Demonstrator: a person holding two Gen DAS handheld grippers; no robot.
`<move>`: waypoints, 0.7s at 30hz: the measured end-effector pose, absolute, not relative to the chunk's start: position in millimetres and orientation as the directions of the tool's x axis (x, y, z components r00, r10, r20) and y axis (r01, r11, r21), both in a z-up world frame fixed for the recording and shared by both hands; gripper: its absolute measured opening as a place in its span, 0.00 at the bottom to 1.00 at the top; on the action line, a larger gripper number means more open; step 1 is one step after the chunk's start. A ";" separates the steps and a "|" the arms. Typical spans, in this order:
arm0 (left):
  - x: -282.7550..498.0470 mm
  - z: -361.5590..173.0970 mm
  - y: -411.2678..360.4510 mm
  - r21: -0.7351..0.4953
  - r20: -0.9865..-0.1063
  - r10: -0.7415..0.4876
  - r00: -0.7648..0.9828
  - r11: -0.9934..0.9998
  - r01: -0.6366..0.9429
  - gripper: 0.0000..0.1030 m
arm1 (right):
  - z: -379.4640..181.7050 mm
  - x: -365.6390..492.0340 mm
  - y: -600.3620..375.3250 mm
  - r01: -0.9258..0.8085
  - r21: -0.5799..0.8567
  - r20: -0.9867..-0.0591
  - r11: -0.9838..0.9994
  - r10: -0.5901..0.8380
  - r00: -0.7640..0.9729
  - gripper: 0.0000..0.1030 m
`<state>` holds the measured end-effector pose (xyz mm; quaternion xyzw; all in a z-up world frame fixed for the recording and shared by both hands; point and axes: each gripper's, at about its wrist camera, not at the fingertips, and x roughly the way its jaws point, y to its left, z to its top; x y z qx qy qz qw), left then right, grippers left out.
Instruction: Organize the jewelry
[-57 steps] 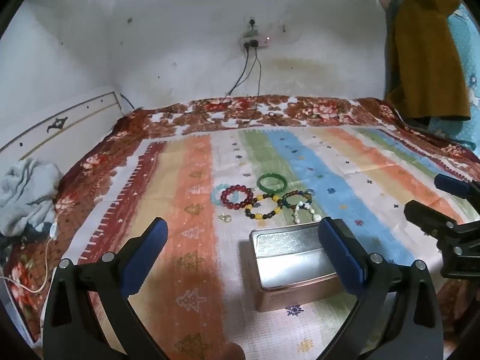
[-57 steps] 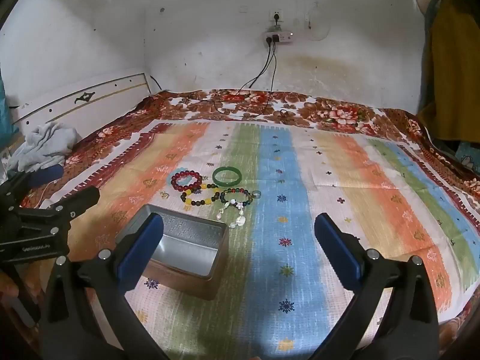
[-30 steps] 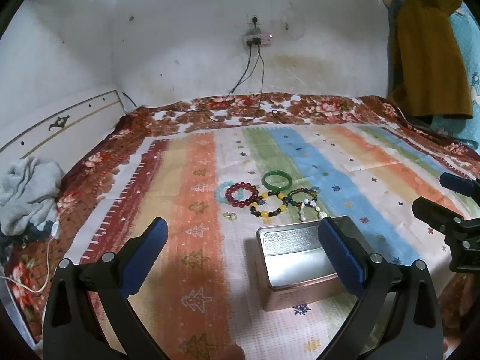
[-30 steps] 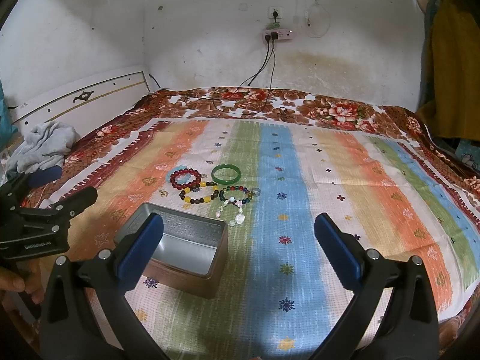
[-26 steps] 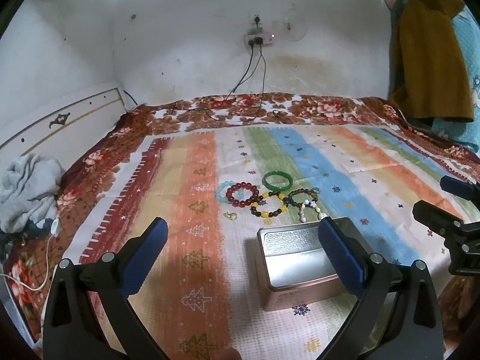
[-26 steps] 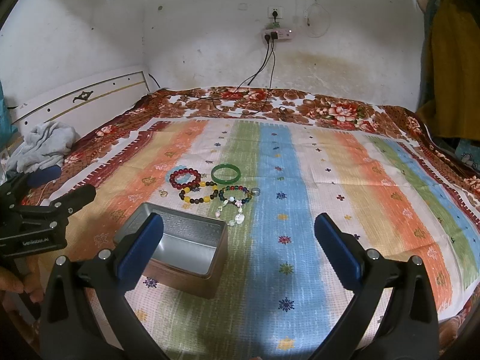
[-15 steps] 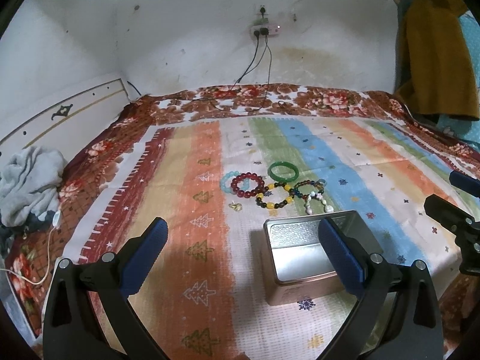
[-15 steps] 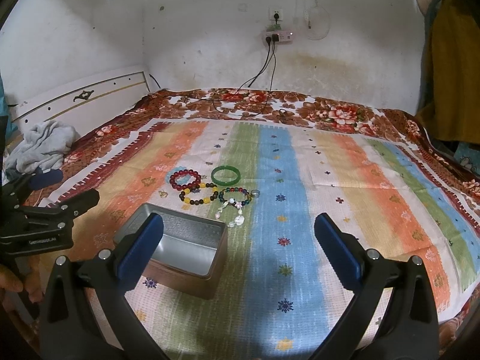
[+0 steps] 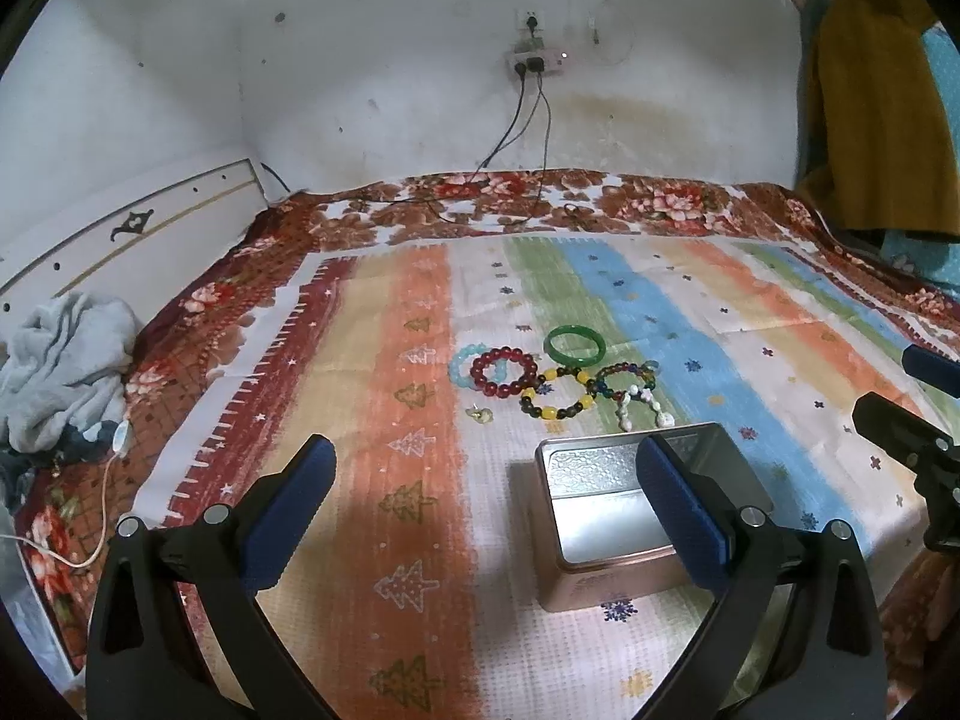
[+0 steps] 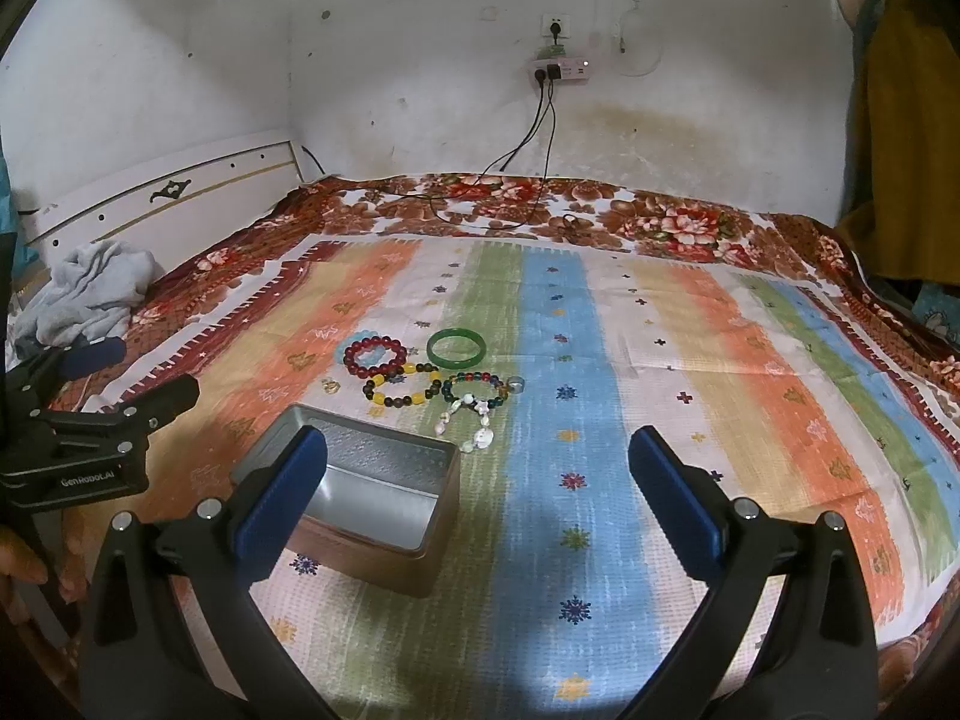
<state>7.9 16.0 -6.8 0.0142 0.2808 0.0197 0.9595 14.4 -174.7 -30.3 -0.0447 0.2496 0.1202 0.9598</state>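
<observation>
An open metal tin (image 9: 630, 516) (image 10: 366, 492) sits on the striped bedspread, empty inside. Just beyond it lies a cluster of jewelry: a green bangle (image 9: 573, 345) (image 10: 456, 348), a dark red bead bracelet (image 9: 504, 363) (image 10: 376, 357), a yellow-and-dark bead bracelet (image 9: 558, 399) (image 10: 401, 393), a multicolour bead bracelet (image 10: 474, 391), a pale shell strand (image 10: 474, 426), a small ring (image 10: 516, 384) and a small gold piece (image 9: 480, 415). My left gripper (image 9: 486, 510) is open, hovering short of the tin. My right gripper (image 10: 480, 492) is open too, with the tin under its left finger.
A grey cloth heap (image 9: 60, 360) lies at the bed's left edge by a white headboard (image 10: 168, 192). Cables hang from a wall socket (image 10: 558, 69) onto the bed's far side. A mustard garment (image 9: 870, 120) hangs at right. A hand (image 10: 24, 564) shows at the left edge.
The left wrist view has shifted a little, so the tin and jewelry sit further right and lower. The right gripper's view is almost unchanged. Both grippers stay open.
</observation>
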 end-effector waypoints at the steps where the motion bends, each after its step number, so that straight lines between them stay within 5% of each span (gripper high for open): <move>1: 8.8 -6.9 15.1 0.034 -0.537 0.040 0.843 0.999 -0.026 0.95 | -30.8 14.3 -174.5 -0.253 -0.022 -0.491 0.967 0.210 0.846 0.96; 21: 11.2 -9.0 13.2 0.050 -0.540 0.048 0.840 0.998 -0.025 0.95 | -29.8 19.4 -175.9 -0.248 -0.011 -0.506 0.969 0.209 0.837 0.96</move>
